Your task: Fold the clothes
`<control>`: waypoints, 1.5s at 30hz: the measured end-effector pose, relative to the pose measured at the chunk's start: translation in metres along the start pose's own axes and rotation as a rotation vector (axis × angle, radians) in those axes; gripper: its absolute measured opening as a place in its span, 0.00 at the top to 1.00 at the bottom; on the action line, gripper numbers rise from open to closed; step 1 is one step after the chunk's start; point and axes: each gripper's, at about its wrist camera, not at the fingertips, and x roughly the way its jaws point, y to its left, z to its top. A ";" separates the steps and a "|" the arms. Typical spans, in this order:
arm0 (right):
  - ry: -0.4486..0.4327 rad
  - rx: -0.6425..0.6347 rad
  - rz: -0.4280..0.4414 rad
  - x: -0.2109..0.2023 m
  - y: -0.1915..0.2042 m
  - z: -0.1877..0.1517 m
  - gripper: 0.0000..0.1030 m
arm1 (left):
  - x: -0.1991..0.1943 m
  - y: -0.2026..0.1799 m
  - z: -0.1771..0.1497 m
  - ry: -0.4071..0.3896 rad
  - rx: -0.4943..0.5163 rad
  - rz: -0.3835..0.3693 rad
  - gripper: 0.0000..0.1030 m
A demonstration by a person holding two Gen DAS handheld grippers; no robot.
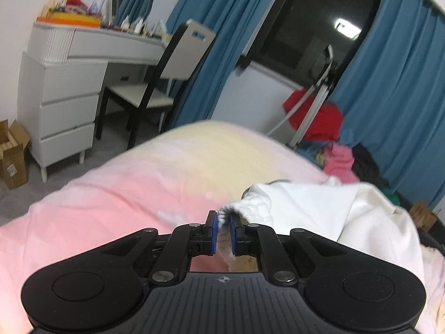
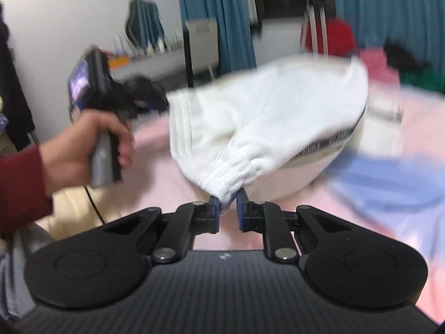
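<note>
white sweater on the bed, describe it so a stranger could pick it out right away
Start at the bed with the pink and yellow cover. The white sweater is held up over it, its ribbed hem pinched by the left gripper and the right gripper. Unlike the red, pink and dark clothes piled by the blue curtain, it is plain white and the only piece being held.

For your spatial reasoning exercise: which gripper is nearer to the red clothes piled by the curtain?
Probably the right. Both grippers pinch the white garment over the bed, and the red clothes lie beyond, toward the right gripper's side.
</note>
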 end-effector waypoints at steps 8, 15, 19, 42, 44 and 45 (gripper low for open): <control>0.076 0.296 0.153 -0.005 -0.039 0.015 0.61 | -0.013 0.013 0.005 0.073 -0.063 0.004 0.61; 0.017 0.513 0.255 -0.021 -0.064 0.010 0.34 | -0.040 0.024 0.009 0.083 -0.166 -0.037 0.14; 0.019 0.573 0.195 -0.005 -0.075 0.004 0.34 | -0.029 0.022 0.013 0.067 -0.155 -0.070 0.12; -0.063 0.820 0.230 0.053 -0.055 -0.021 0.84 | 0.051 0.023 0.037 0.027 -0.200 -0.139 0.71; -0.083 0.817 0.273 0.065 -0.031 -0.015 0.84 | 0.050 0.022 0.063 -0.005 -0.162 -0.129 0.72; -0.092 0.816 0.294 0.071 -0.019 -0.012 0.85 | 0.051 0.022 0.078 -0.019 -0.138 -0.119 0.72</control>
